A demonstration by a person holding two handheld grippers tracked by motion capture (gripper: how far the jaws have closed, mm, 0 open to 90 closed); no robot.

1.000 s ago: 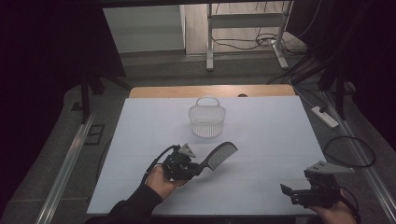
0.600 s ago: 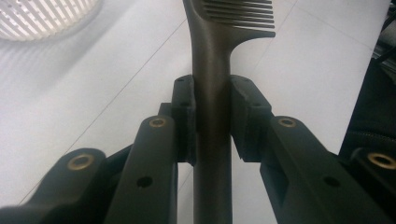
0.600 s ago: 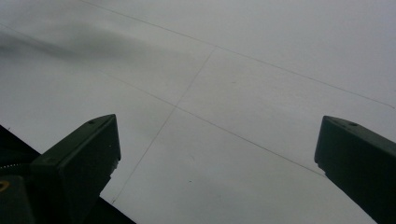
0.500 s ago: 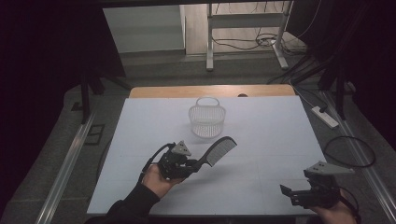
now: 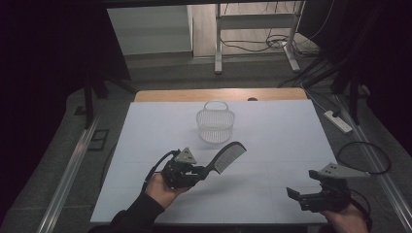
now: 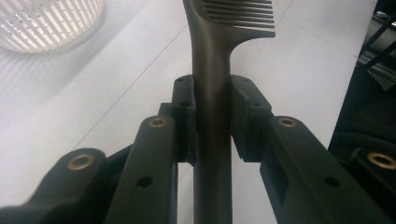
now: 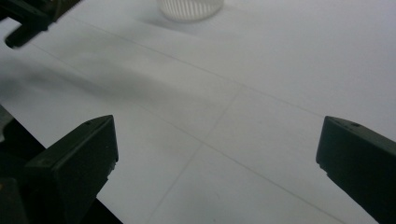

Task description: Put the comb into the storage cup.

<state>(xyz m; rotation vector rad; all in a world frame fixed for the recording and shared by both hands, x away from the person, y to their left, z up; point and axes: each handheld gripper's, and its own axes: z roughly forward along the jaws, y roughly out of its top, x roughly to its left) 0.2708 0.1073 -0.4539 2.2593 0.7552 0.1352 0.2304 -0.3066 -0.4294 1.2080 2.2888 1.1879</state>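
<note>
- The left gripper (image 5: 201, 171) has its jaws pinched on the handle of a dark comb (image 5: 227, 157); in the left gripper view the two pads press against the handle (image 6: 212, 116) from either side, with the teeth pointing on past them.
- The comb is off the counter (image 5: 272, 126), held just in front of the white basket (image 5: 215, 127) and a little to its right, its toothed end slanting up towards the basket.
- As I read it, the pick-up is done and the comb is on its way to the basket. What is left is to carry it over the rim, let it go inside and draw the gripper back.
- The basket stands upright, well behind the left gripper, with its thin handle raised across the opening. From here it looks empty, though I cannot see its bottom.
- The right gripper (image 5: 303, 196) sits far to the right of the basket, near the front edge of the counter, with its jaws spread wide and nothing between them. In the right gripper view only bare white counter lies between its two pads (image 7: 88, 144).
- Nothing lies on the counter between the comb and the basket, so the path looks free.
- The one likely snag is the basket's raised handle, since a long comb could catch on it or on the rim.
</note>
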